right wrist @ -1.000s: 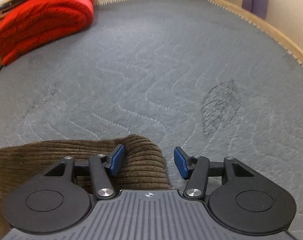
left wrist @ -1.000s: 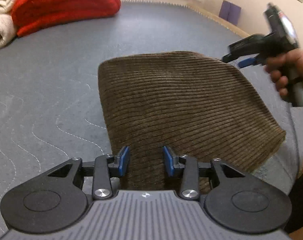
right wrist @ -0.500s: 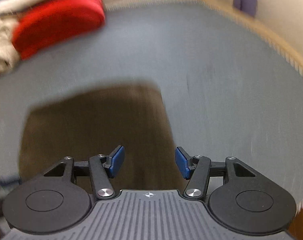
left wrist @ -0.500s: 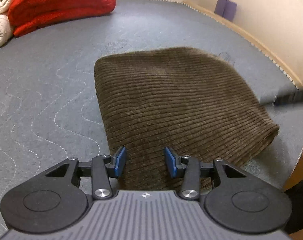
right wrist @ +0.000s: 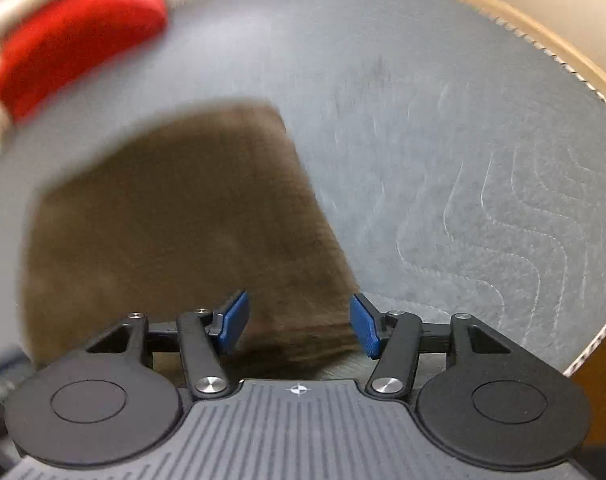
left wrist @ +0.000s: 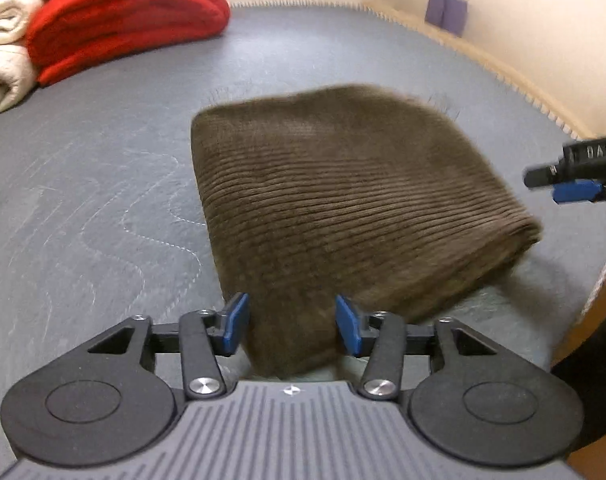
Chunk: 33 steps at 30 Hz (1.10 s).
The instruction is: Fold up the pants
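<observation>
pants (left wrist: 343,208) folded, brown corduroy, long axis running away from left hand-held gripper (left wrist: 291,322) | near edge between its opening jaws (untouched) | right hand-held gripper (right wrist: 299,324) open above near corner

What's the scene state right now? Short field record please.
surface: grey quilted mattress
pants: brown corduroy pants, folded into a compact rectangle, lying flat
left gripper: jaws opening, above the pants' near edge, pads not pressing on the cloth
right gripper: open, nothing held, over the pants' near right corner
background: red blanket, cream blanket
</observation>
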Each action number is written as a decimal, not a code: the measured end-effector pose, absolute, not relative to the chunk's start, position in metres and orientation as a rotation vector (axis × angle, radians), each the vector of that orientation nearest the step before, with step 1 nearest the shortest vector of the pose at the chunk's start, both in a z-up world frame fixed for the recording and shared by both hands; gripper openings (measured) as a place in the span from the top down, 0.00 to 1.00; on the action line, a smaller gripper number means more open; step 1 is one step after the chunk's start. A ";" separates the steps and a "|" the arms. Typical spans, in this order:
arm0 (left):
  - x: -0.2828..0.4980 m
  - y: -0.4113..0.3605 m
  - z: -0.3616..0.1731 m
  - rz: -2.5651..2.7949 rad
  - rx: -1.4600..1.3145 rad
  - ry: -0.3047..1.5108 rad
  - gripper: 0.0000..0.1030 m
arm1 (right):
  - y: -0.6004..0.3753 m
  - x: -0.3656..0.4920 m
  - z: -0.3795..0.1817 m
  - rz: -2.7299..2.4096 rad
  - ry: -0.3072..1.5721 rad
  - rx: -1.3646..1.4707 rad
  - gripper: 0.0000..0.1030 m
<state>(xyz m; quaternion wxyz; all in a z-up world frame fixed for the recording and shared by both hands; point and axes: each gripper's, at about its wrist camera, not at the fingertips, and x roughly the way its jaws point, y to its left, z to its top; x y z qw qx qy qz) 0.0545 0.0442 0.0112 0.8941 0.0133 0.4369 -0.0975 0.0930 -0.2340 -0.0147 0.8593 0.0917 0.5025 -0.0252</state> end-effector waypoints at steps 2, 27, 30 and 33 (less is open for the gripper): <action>0.029 0.041 0.027 -0.189 0.021 0.850 0.30 | -0.229 0.069 0.009 -0.001 0.932 0.215 0.40; -0.027 0.025 0.037 -0.001 -0.020 0.802 0.00 | -0.201 -0.016 0.069 0.050 0.754 0.042 0.12; -0.018 0.024 0.029 -0.005 -0.025 0.821 0.00 | -0.201 -0.018 0.060 0.050 0.768 0.040 0.12; -0.011 0.020 0.024 0.009 0.002 0.823 0.00 | -0.202 -0.019 0.051 0.062 0.781 0.049 0.12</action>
